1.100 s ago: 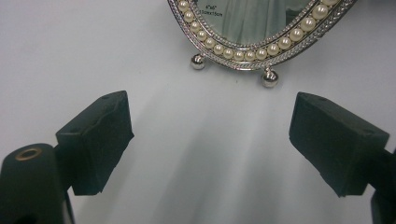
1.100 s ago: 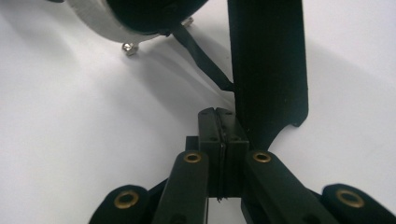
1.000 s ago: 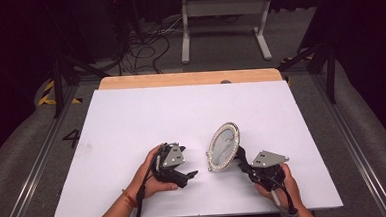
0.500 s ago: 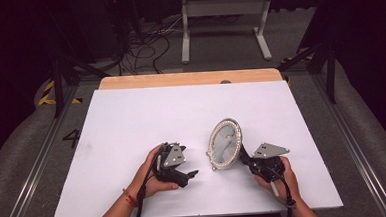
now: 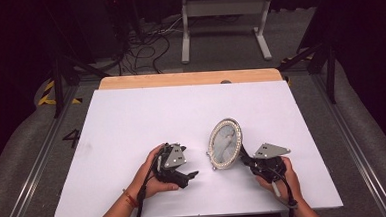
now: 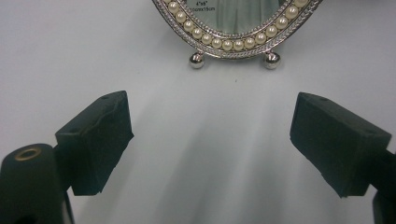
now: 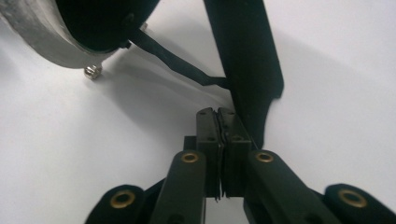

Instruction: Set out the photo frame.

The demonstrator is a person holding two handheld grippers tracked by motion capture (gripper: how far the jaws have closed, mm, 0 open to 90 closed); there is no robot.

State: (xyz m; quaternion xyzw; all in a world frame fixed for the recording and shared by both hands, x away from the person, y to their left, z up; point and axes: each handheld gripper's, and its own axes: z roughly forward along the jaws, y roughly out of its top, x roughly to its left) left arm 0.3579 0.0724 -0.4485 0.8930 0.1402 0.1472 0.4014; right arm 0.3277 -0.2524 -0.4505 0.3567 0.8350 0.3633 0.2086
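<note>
An oval silver picture frame rimmed with pearl beads stands upright on the white table, right of centre. Its lower edge and two ball feet face my left gripper, which rests open on the table a short way in front of it, nothing between its jaws. In the high view the left gripper lies to the frame's left. My right gripper is shut behind the frame, its tips beside the black easel leg. A thin strap joins the leg to the frame's back. Whether the pads pinch the leg is unclear.
A wooden strip runs along the table's far edge. Beyond it on the floor stand a grey metal stand and loose cables. Metal rails run along both sides of the table.
The frame has turned slightly, so its picture side shows more from above. The right hand has shifted a little behind it. The left hand has stayed put.
</note>
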